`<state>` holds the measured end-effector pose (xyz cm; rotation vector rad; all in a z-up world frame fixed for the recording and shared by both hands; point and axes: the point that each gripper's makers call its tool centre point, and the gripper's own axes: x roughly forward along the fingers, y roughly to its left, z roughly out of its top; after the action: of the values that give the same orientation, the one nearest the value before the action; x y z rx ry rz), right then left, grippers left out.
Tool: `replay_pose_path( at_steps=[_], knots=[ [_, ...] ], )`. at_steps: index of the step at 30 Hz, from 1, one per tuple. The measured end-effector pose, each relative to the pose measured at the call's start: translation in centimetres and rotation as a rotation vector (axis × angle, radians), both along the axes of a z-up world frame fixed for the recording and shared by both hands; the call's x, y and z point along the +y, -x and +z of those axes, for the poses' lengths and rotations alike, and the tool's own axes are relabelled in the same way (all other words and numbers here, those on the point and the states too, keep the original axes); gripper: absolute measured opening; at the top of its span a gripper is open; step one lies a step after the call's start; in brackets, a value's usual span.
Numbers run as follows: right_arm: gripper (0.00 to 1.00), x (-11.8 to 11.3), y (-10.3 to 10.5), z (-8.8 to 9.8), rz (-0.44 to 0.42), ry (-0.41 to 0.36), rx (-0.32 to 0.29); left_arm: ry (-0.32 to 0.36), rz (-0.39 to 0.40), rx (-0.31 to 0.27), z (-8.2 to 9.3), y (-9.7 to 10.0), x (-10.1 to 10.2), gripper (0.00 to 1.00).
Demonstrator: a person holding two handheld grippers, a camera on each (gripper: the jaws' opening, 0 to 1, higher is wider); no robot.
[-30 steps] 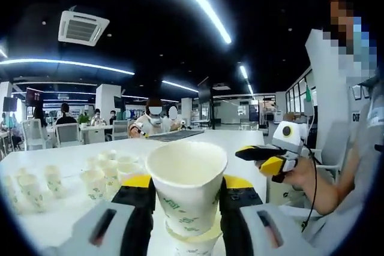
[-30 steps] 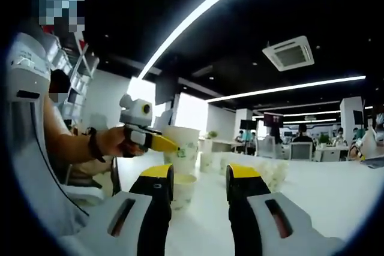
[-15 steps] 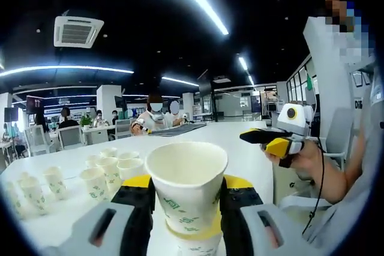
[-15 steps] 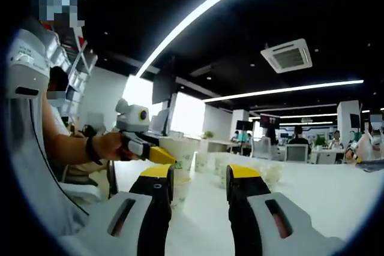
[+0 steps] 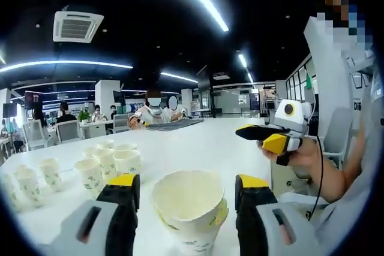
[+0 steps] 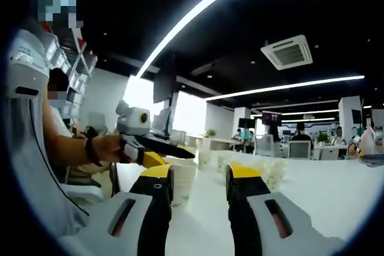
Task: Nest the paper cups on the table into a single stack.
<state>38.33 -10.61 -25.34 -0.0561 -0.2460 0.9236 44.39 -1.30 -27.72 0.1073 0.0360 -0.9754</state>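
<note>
Two nested cups form a stack [image 5: 191,208] on the table [image 5: 198,148] between the left claw's [image 5: 189,193] wide jaws, where a careless pull-back could tip it, while the right gripper view shows the right claw [image 6: 195,178] open and empty, risking a knock.

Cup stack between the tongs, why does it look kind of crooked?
The top cup sits tilted in the stack: its rim leans toward the right and a sliver of the cup below shows on that side. It isn't pushed down evenly. The left tongs stand open around it. The loose cups on the table stand upright.
</note>
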Motion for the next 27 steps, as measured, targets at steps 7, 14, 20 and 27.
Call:
replay_pose_path(
  at_steps=[7, 14, 20, 27],
  knots=[
    [0.37, -0.3, -0.1, 0.0, -0.004, -0.004, -0.001, 0.004, 0.006, 0.004, -0.3, 0.0, 0.1, 0.89],
    [0.46, 0.2, -0.3, -0.1, 0.020, -0.058, 0.036, 0.011, -0.001, -0.005, -0.4, 0.4, 0.2, 0.94],
    [0.51, 1.9, -0.4, -1.1, 0.061, -0.043, 0.061, 0.016, -0.045, -0.026, -0.6, 1.9, 0.7, 0.97],
    [0.58, 4.1, -1.5, -2.3, 0.086, -0.078, 0.141, -0.066, -0.114, -0.110, -0.8, 3.8, 1.4, 0.98]
  ],
)
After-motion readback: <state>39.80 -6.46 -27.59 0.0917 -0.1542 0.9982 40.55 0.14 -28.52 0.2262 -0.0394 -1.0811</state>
